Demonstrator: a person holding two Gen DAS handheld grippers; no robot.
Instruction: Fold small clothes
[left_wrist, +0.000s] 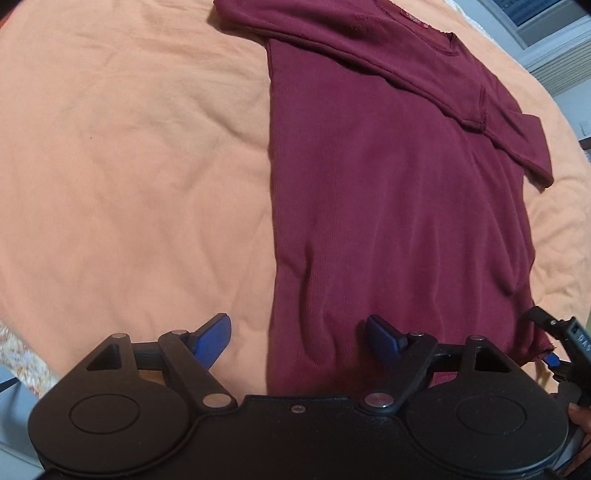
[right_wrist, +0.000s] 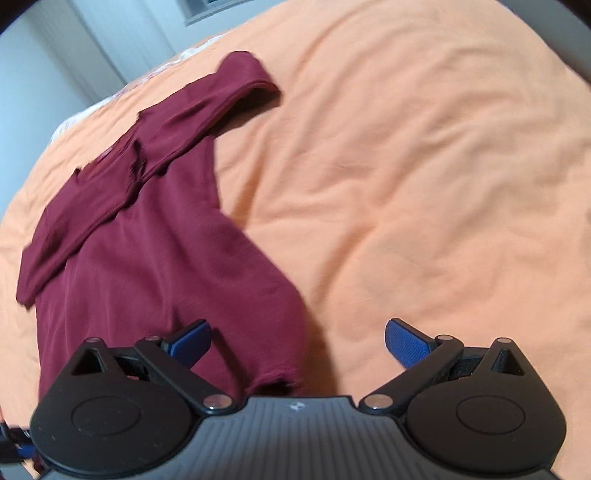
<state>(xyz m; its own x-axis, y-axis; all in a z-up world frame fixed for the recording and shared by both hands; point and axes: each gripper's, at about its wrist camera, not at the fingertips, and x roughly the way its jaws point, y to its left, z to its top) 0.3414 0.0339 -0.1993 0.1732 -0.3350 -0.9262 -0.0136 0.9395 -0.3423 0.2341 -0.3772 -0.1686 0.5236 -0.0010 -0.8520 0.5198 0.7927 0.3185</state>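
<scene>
Left hand-held gripper (left_wrist: 298, 338) and right hand-held gripper (right_wrist: 298, 341) both spread apart, empty, over maroon shirt (left_wrist: 388, 206) on orange bedsheet (left_wrist: 129, 166).

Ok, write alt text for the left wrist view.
A maroon shirt lies flat on an orange sheet, both sleeves folded across its chest near the collar. The open left gripper hovers at the shirt's bottom hem, straddling its left edge. The right gripper shows at the hem's right corner, partly cut off.

Shirt (left_wrist: 388, 206) lies flat on bedspread (left_wrist: 129, 166).
</scene>
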